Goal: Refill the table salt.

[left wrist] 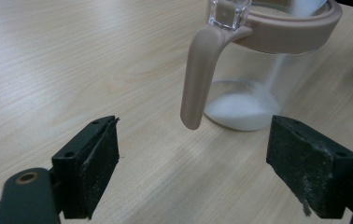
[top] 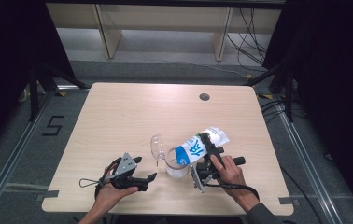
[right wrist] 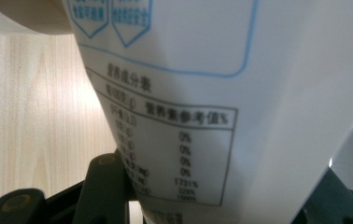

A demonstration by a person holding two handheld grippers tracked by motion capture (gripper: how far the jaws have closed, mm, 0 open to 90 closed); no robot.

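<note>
One counter (top: 118, 116) carries everything. On it stands one clear jug (top: 177, 165), near the middle of the near edge, with one pinkish handle (left wrist: 198, 79) and one pinkish rim band (left wrist: 296, 32). One clear lid (top: 157, 145) stands open at the jug's left side. One white bag (top: 200, 145) with blue print is tilted over the jug from the right. One heap of white powder (left wrist: 240, 112) lies at the jug's bottom. Two hand-held grippers are there: the left hand-held gripper (top: 144, 173) at near left and the right hand-held gripper (top: 210, 144) at near right, each with two black jaws. One dark round hole (top: 204, 97) sits in the counter at far right.
</note>
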